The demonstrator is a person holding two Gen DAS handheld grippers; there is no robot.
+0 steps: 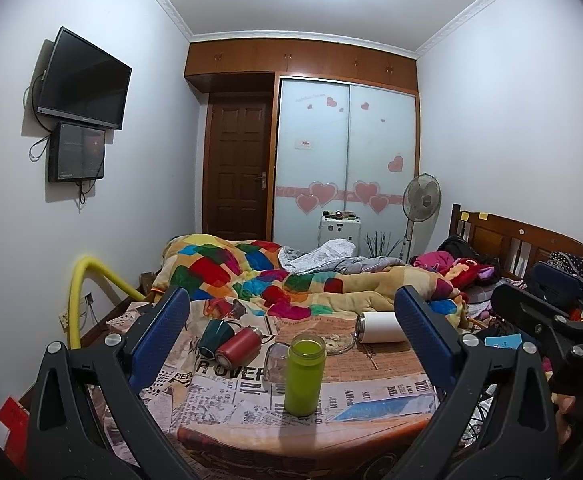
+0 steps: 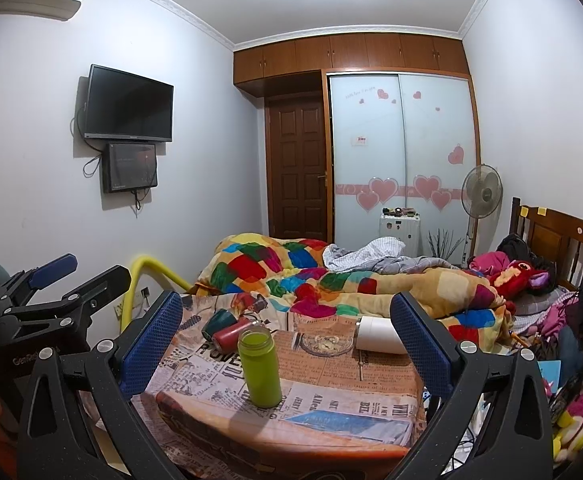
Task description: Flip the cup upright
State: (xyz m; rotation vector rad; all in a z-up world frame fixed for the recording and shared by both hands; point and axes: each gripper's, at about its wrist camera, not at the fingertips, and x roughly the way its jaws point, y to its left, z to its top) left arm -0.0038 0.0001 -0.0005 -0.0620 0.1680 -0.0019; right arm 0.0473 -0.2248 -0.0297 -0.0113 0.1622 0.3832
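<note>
Green cup [image 1: 304,374] seen upright at the near middle of the newspaper-print table [image 1: 371,392], left gripper [image 1: 291,340] and right gripper [image 2: 287,344] both held wide apart, nothing gripped, white cup [image 1: 379,327] laid on its side behind.

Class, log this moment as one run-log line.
left gripper: open | right gripper: open | green cup: upright | white cup: lying | red cup: lying
</note>
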